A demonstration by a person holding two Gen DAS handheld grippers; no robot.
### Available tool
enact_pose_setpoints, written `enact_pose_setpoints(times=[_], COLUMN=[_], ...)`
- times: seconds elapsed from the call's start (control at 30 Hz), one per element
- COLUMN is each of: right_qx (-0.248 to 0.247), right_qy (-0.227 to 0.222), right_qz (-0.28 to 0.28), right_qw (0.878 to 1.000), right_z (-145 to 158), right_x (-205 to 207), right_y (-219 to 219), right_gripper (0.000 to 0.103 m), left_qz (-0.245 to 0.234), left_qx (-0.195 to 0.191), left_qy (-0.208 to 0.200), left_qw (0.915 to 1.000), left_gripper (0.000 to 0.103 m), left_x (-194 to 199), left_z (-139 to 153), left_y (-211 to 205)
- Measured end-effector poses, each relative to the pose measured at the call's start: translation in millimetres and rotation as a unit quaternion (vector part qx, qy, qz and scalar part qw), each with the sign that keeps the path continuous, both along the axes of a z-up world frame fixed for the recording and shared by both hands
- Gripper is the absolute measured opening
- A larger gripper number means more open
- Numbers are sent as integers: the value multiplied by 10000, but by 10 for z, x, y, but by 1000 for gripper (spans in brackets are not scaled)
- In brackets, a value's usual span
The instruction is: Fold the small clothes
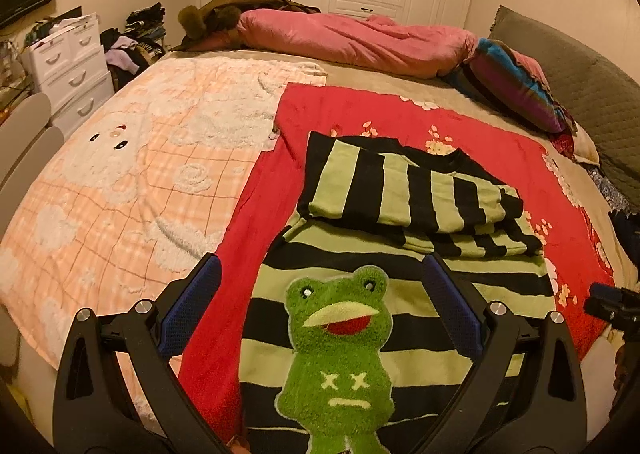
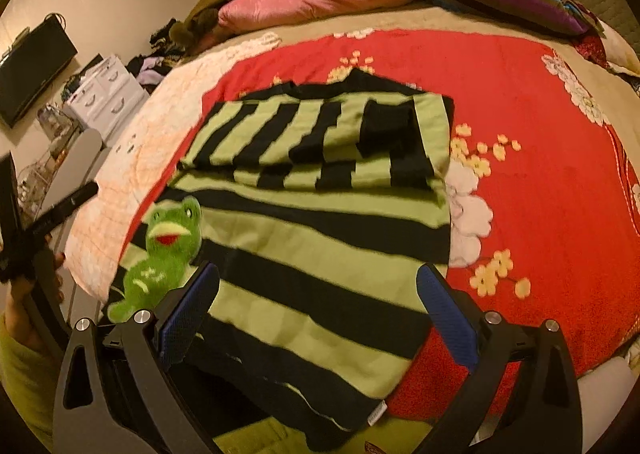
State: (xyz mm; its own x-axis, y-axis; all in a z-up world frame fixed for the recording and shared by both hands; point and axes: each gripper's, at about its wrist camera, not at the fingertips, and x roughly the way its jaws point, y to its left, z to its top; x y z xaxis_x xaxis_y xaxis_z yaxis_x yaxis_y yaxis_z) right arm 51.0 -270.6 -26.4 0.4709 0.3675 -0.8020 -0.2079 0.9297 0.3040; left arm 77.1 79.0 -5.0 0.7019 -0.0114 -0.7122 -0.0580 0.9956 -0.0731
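Note:
A small green-and-black striped sweater lies on a red flowered blanket, its sleeves and top part folded over the body. A fuzzy green frog patch sits on its front. My left gripper is open and empty above the sweater's lower part, fingers either side of the frog. In the right wrist view the sweater and frog show too. My right gripper is open and empty over the hem near the bed's edge.
A peach checked blanket lies left of the red one. A pink duvet and striped pillow lie at the bed's far side. White drawers and a chair stand left. The left gripper shows at the right view's left edge.

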Motion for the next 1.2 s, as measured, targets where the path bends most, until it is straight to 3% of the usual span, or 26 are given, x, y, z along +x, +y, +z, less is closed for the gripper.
enact_pose_setpoints(times=[0.5,0.87,1.03,1.2], right_qx=[-151,-114,-167,-222], right_qy=[472,621,788,1227], right_qz=[207,219,150,59], right_qw=[9986,9978,9966,9922], right_z=[-353,-415,-484,-668], right_x=[-243,-275,-312,-373], right_y=[25,8,-32,-119], right_gripper=[99,99,99,99], left_qz=[54,541,634,500], left_qx=[13,0,-42,24], left_qy=[270,409,649,1051], left_qw=[9996,9977,9959,9932], left_gripper=[94,94,94,94], left_x=[-118,-230,-283,-339], left_z=[-156,-205,-304,-528], left_y=[55,432,569,565])
